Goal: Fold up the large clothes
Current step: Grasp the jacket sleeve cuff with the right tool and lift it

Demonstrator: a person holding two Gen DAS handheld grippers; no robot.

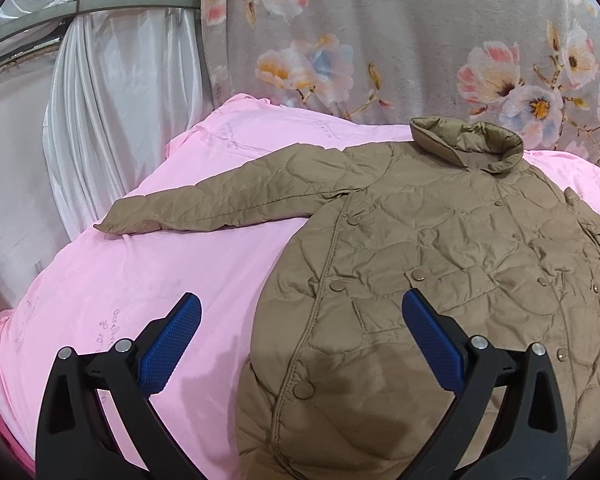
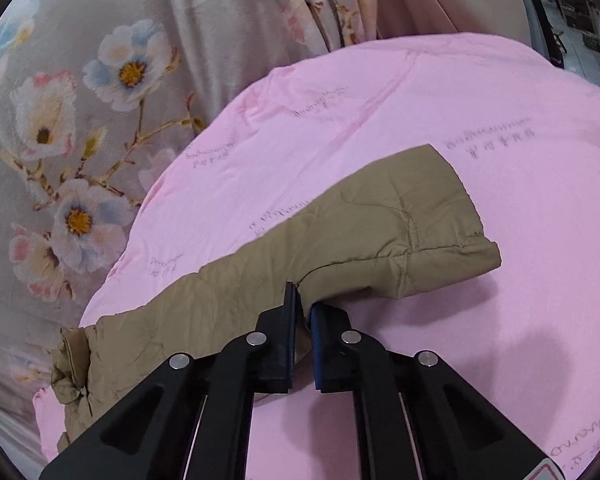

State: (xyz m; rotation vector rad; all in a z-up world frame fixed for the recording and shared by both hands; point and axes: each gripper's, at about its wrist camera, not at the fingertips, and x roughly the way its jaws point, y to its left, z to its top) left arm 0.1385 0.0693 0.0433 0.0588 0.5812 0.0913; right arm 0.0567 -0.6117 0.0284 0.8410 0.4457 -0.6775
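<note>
Each gripper, the left gripper (image 1: 300, 320) and the right gripper (image 2: 304, 304), comprises black moulded linkage arms with triangular cut-outs, round silver pivot pins, and blue textured pads (image 1: 172, 344) lining the fingers.

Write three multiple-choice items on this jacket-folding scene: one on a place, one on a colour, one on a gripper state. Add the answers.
1. Where does the quilted jacket lie?
A. on a pink quilt
B. on a wooden floor
C. on a hanger

2. What colour are the left gripper pads?
A. red
B. blue
C. white

3. How does the right gripper stand?
A. wide open above the bed
B. shut on a button
C. shut on the jacket's sleeve

Answers: 1 A, pink bedding surrounds the spread jacket. 2 B, both textured pads show blue. 3 C, its jaws pinch the sleeve's edge near the cuff.
</note>
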